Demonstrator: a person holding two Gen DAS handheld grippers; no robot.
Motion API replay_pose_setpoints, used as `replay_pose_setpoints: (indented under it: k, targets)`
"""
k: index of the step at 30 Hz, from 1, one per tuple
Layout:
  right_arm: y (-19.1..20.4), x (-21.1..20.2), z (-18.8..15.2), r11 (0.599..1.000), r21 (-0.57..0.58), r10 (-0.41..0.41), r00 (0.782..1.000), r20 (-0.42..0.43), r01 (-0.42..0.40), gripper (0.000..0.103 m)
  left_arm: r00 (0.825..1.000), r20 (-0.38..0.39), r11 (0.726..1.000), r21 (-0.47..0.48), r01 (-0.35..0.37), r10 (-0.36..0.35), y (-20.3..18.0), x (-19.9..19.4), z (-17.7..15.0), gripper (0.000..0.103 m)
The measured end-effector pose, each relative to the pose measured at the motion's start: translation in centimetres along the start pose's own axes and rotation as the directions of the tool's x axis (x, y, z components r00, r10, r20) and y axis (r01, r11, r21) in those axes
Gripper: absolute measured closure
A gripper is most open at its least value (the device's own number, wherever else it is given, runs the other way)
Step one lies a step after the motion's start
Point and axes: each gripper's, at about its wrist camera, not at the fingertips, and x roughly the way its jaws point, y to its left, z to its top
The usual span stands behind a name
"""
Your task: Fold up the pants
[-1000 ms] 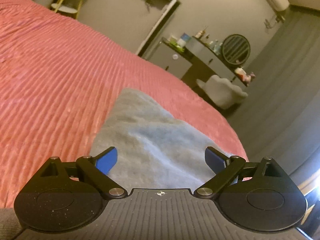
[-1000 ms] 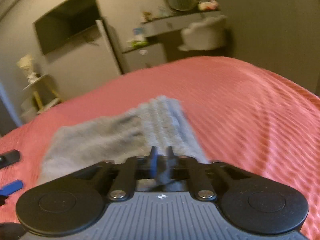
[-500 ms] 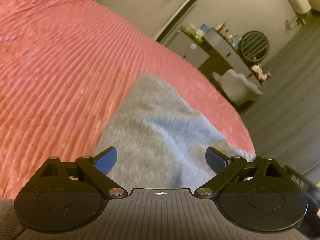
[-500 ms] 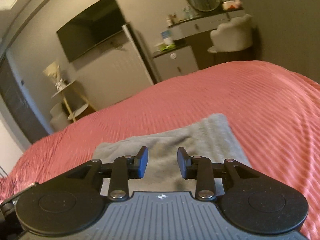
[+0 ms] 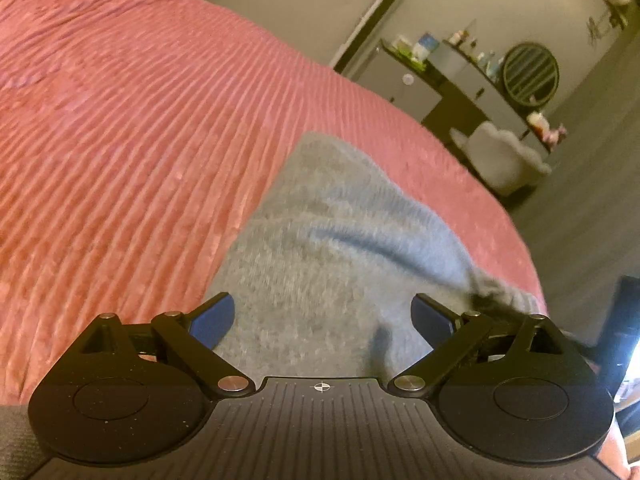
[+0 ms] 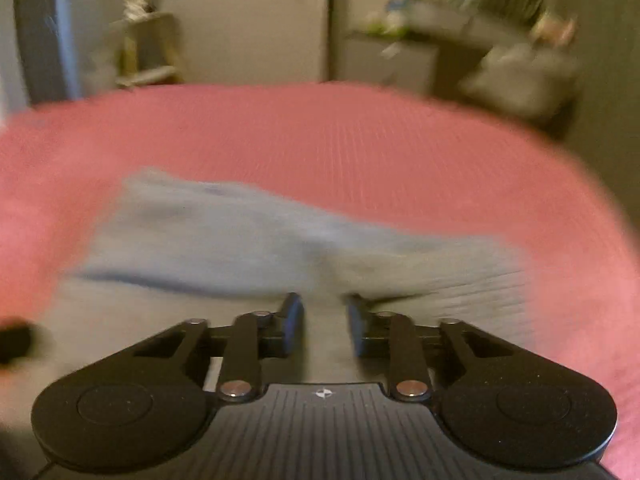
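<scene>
Grey fleece pants (image 5: 328,248) lie folded on a pink ribbed bedspread (image 5: 120,128). My left gripper (image 5: 322,316) is wide open just above the near end of the pants and holds nothing. In the blurred right wrist view the pants (image 6: 248,240) stretch across the bedspread (image 6: 360,140), with a raised fold near the middle. My right gripper (image 6: 324,320) is open with a narrow gap, low over the pants' near edge, and nothing shows between its blue pads.
The bed edge (image 5: 520,240) drops off to the right of the pants. Beyond it stand a dresser with a round mirror (image 5: 530,74) and a pale chair (image 5: 504,160). A shelf unit (image 6: 148,48) stands against the far wall.
My right gripper opened and let go of the pants, then swung left, blurring its view. My left gripper stayed open and tilted a little over the pants.
</scene>
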Motion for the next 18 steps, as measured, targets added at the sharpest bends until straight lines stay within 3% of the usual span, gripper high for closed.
replay_pose_setpoints:
  k: [1, 2, 4, 5, 7, 8, 10, 12, 14, 15, 16, 18]
  targets:
    - [-1.1, -0.5, -0.2, 0.999, 0.039, -0.013, 1.000, 0.017, 0.012, 0.102, 1.000, -0.006, 1.000, 0.009, -0.007, 0.007, -0.1, 0.1, 0.0, 0.004]
    - [-2.4, -1.5, -0.5, 0.992, 0.123, 0.017, 0.999, 0.034, -0.021, 0.102, 1.000, -0.009, 1.000, 0.018, -0.018, 0.018, -0.2, 0.3, 0.0, 0.004]
    - [-3.2, -4.7, -1.6, 0.973, 0.219, 0.054, 0.992, 0.111, -0.077, 0.084, 0.999, -0.017, 0.999, 0.028, -0.031, 0.032, -0.4, 0.6, 0.0, 0.004]
    - [-2.7, -6.3, -2.4, 0.978, 0.186, 0.070, 0.988, 0.137, -0.095, 0.076, 0.999, -0.024, 0.999, 0.029, -0.035, 0.036, -0.4, 0.9, 0.1, 0.004]
    - [-1.1, -8.3, -4.6, 0.983, 0.096, 0.143, 0.978, 0.149, -0.158, 0.052, 0.998, -0.036, 0.998, 0.032, -0.045, 0.046, -0.5, 1.2, 0.1, 0.004]
    - [-0.3, -8.8, -6.1, 0.983, 0.051, 0.171, 0.979, 0.113, -0.178, 0.049, 0.998, -0.036, 0.998, 0.035, -0.048, 0.049, -0.6, 1.2, 0.1, 0.004]
    - [0.8, -8.7, -8.8, 0.989, -0.032, 0.146, 0.988, 0.056, -0.144, 0.049, 0.998, -0.036, 0.998, 0.043, -0.048, 0.049, -0.7, 1.0, 0.0, 0.004]
    - [1.6, -9.2, -9.5, 0.990, -0.092, 0.117, 0.991, 0.071, -0.110, 0.049, 0.998, -0.035, 0.997, 0.044, -0.056, 0.058, -0.8, 0.9, -0.1, 0.004]
    - [1.3, -10.3, -8.6, 0.993, -0.079, 0.091, 0.991, 0.099, -0.083, 0.048, 0.997, -0.038, 0.997, 0.045, -0.059, 0.060, -0.8, 0.8, -0.1, 0.004]
    - [1.1, -10.9, -8.4, 0.995, -0.057, 0.089, 0.988, 0.123, -0.082, 0.039, 0.997, -0.040, 0.997, 0.042, -0.058, 0.060, -0.7, 0.7, -0.1, 0.004]
    - [0.9, -11.6, -8.4, 0.995, -0.026, 0.098, 0.984, 0.151, -0.095, 0.020, 0.997, -0.043, 0.998, 0.036, -0.056, 0.058, -0.7, 0.7, 0.0, 0.004]
    - [0.5, -12.3, -9.2, 0.994, 0.021, 0.106, 0.981, 0.159, -0.111, 0.017, 0.997, -0.048, 0.998, 0.020, -0.056, 0.057, -0.5, 0.6, 0.1, 0.004]
